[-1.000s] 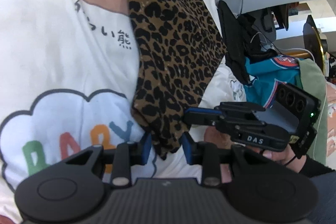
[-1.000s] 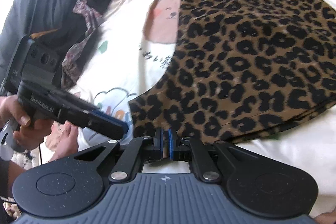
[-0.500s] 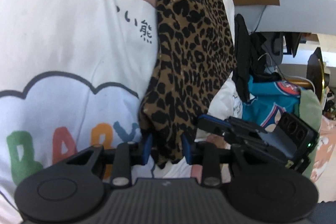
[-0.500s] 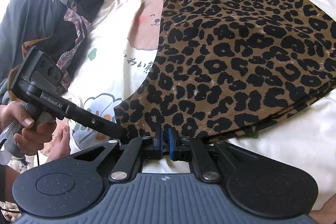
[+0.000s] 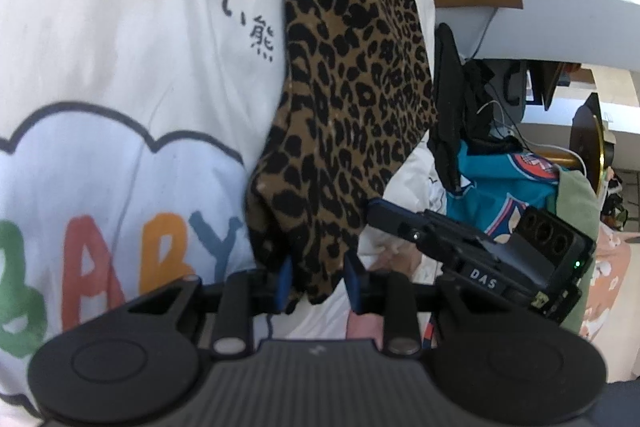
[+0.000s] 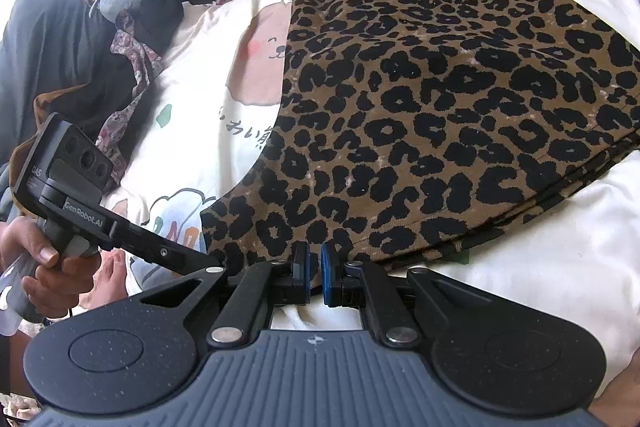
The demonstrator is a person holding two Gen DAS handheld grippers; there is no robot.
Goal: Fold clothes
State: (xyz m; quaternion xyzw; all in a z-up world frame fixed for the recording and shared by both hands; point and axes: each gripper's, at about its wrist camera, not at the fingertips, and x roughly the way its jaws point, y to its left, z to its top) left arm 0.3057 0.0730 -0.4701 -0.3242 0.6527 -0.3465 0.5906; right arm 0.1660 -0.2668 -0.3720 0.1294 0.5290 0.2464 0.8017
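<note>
Left wrist view alone shows the left gripper (image 5: pixel 318 277) closing on the leopard-print cloth's (image 5: pixel 352 99) corner; right gripper (image 6: pixel 314 275) angles downward, pinching its hem.

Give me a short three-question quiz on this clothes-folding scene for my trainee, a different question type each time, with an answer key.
1. True or false: the leopard-print garment hangs from a hanger.
2. Which word stands in coloured letters on the white sheet?
3. What is between the fingers of the left gripper? A) a sock B) the garment's corner C) nothing
Key: 1 false, it lies on the sheet. 2 BABY. 3 B; the jaws have just been closing on it.
</note>
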